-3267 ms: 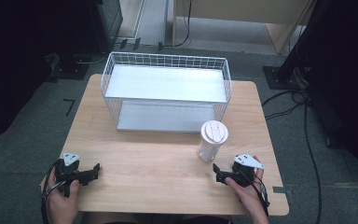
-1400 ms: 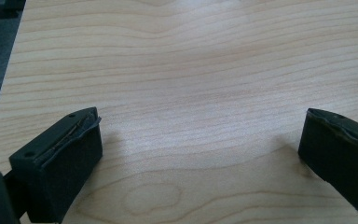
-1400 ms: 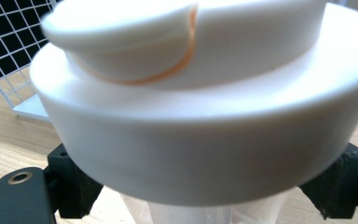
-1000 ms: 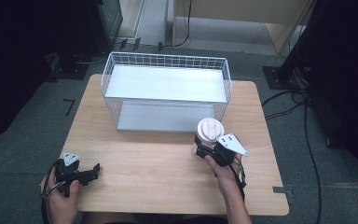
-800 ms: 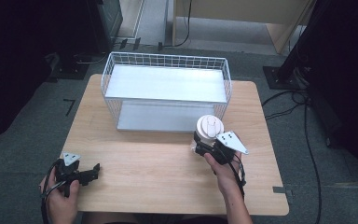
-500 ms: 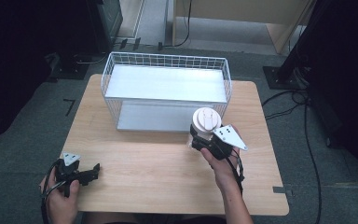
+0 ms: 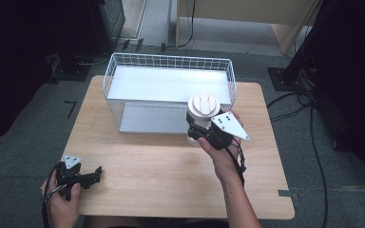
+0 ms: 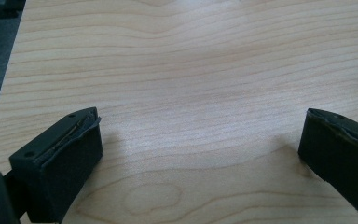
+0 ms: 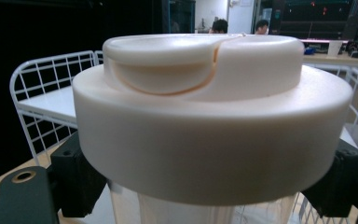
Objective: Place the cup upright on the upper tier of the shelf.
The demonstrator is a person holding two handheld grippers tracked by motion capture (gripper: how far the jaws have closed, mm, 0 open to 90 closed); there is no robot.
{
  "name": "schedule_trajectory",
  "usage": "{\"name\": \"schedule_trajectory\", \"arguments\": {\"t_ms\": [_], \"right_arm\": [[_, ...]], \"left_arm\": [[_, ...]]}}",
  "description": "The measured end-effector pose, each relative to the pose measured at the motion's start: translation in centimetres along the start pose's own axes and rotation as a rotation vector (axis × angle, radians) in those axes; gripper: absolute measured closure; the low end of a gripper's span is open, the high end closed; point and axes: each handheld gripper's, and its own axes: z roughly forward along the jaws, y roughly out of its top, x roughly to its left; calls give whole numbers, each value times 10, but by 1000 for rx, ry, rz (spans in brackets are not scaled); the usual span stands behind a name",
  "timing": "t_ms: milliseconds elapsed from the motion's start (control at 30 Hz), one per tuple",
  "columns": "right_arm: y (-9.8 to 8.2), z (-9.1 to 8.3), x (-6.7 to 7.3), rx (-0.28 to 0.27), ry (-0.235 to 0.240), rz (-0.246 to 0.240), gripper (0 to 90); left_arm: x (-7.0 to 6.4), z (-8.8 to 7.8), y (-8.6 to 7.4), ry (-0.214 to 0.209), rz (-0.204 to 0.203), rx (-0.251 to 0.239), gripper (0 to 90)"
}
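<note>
A clear plastic cup with a cream lid (image 7: pixel 203 105) is held upright above the table, just in front of the white wire basket (image 7: pixel 167 64). My right gripper (image 7: pixel 198 130) is shut on the cup below its lid. In the right gripper view the lid (image 9: pixel 209 112) looms close, with a black jaw on each side of the clear wall. My left gripper (image 7: pixel 91 176) rests low at the table's front left corner. Its black fingers (image 8: pixel 63 161) stand wide apart over bare wood, holding nothing.
The wire basket has a white shelf (image 7: pixel 171 85) inside and sits at the back of the wooden table (image 7: pixel 161 166). Dark cables (image 7: pixel 309 109) trail over the grey floor to the right. A black stand base (image 7: pixel 285 76) lies beyond the table's right corner.
My right gripper went from the front right to the cup, shut on it, and has lifted it up and leftward toward the basket. The left gripper has stayed still.
</note>
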Motion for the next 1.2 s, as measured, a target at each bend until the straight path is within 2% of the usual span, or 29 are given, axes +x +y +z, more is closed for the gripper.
{"name": "schedule_trajectory", "arguments": {"t_ms": [167,433,667,933,1133,1200], "right_arm": [[19,5,5,-38,-1,-14,151],[39,13,12,-73,-3,-24,151],[53,27,15,-76,-16,-49,151],[69,42,17,-96,-29,-43,151],[82,50,17,-119,-27,-12,151],[86,53,18,-124,-31,-16,151]], "left_arm": [[0,0,0,0,0,0,0],[0,0,0,0,0,0,0],[0,0,0,0,0,0,0],[0,0,0,0,0,0,0],[0,0,0,0,0,0,0],[0,0,0,0,0,0,0]]}}
